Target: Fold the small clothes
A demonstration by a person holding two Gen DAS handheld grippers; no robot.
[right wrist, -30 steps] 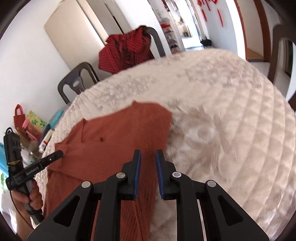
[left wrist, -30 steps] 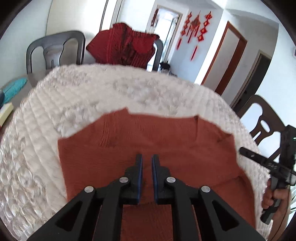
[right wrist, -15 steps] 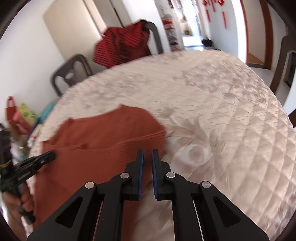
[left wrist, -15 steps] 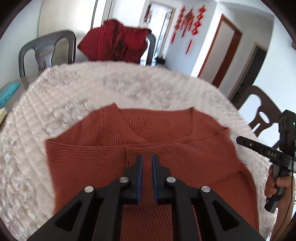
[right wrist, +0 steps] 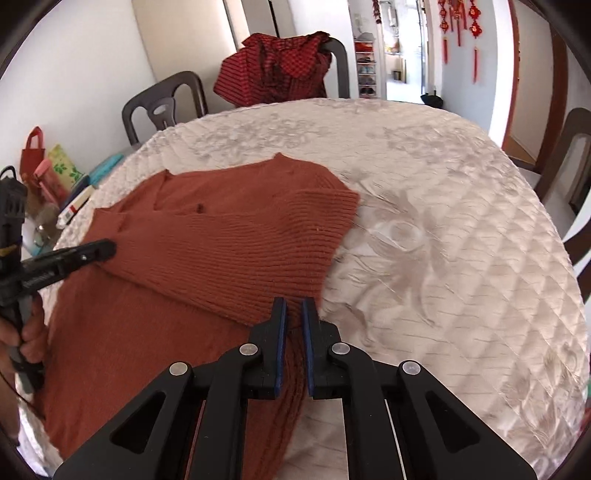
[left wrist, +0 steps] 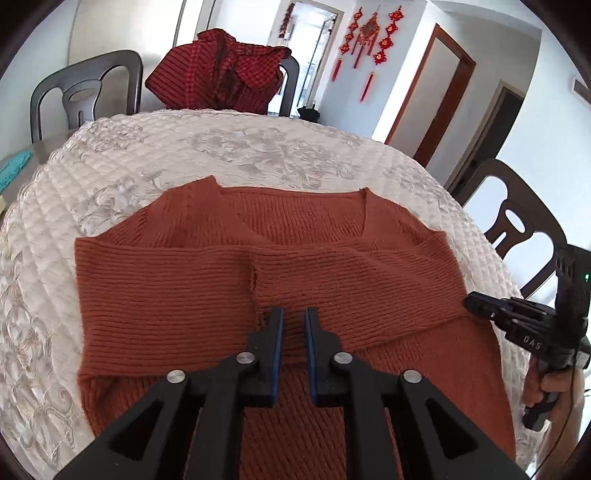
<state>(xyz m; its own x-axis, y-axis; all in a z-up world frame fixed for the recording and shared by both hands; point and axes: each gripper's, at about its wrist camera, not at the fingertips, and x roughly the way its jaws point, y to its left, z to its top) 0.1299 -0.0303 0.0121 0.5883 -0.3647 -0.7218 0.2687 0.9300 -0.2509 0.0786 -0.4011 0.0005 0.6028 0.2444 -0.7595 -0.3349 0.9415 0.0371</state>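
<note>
Sweater [left wrist: 280,288] now shows both sleeves folded across its chest.

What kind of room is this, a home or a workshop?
Most likely a home dining room. A round table under a quilted cloth has dining chairs around it, red knot ornaments hang on the wall, and a rust sweater lies spread for folding.

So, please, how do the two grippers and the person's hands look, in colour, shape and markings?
Both grippers are matte black plastic with triangular cut-out arms and silver round screws. The left gripper and right gripper have flat fingers lined with blue pads. White letters "DAS" mark the right gripper's side. A bare hand grips its black handle; a thin cable hangs beneath.
</note>
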